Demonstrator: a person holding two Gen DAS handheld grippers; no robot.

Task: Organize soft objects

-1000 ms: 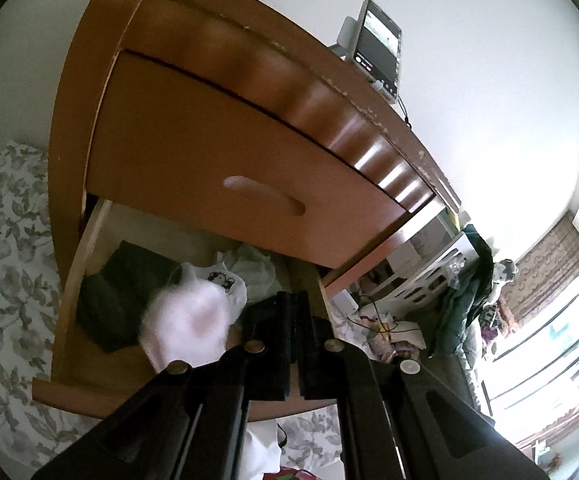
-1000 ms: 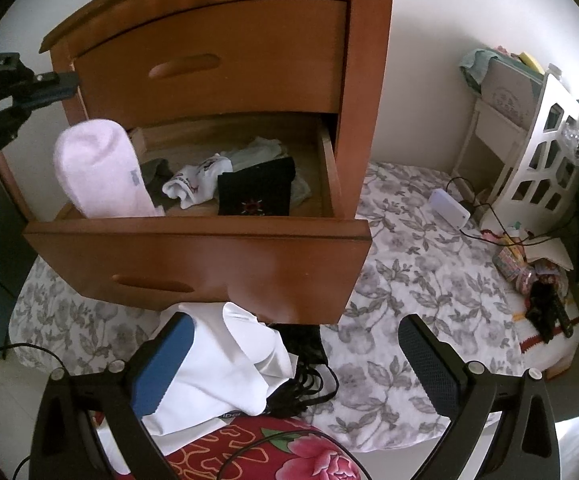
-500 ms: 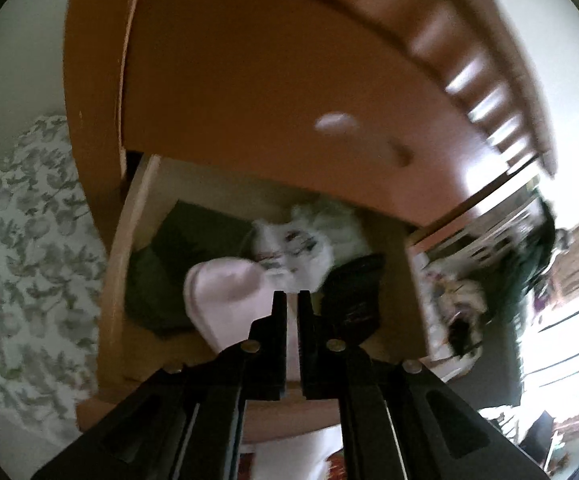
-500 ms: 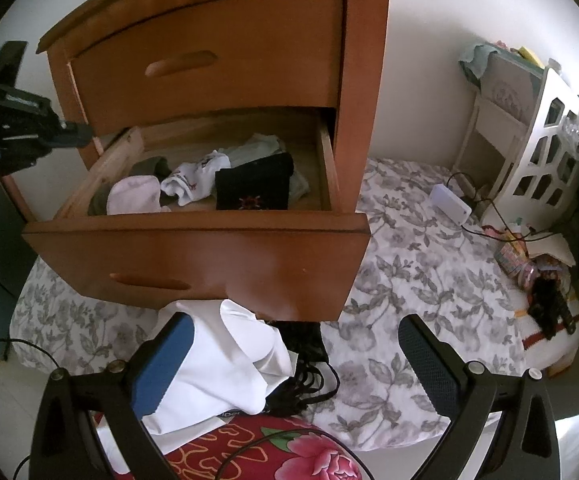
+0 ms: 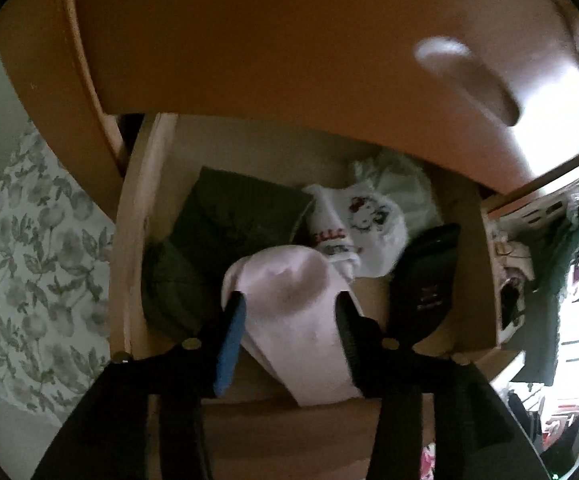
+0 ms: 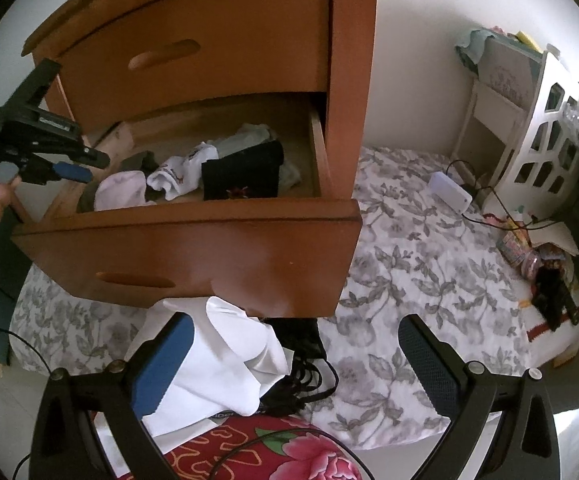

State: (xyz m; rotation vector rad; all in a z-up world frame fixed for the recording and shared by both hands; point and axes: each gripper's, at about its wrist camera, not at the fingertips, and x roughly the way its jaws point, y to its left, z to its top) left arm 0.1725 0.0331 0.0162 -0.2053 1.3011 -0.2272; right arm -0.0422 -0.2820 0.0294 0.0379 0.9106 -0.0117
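Pale pink sock laid in the open wooden drawer, left gripper parted around it.

The left gripper (image 5: 287, 302) points down into the pulled-out lower drawer (image 6: 193, 248) of the brown wooden nightstand (image 6: 353, 60); its jaws have just been opening, and the soft pale pink sock (image 5: 293, 300) lies between them, no longer pinched, near the drawer's front edge toward its left side. Beside the sock rest a folded dark green cloth (image 5: 225, 220) by the left wall, a white sock with a cartoon print (image 5: 353, 224) toward the middle, and a black folded cloth (image 5: 429, 280) toward the right wall. The right gripper (image 6: 295, 364) hangs spread wide and empty above a crumpled white garment (image 6: 225, 364) on the grey floral bedspread (image 6: 429, 264) below the drawer front.
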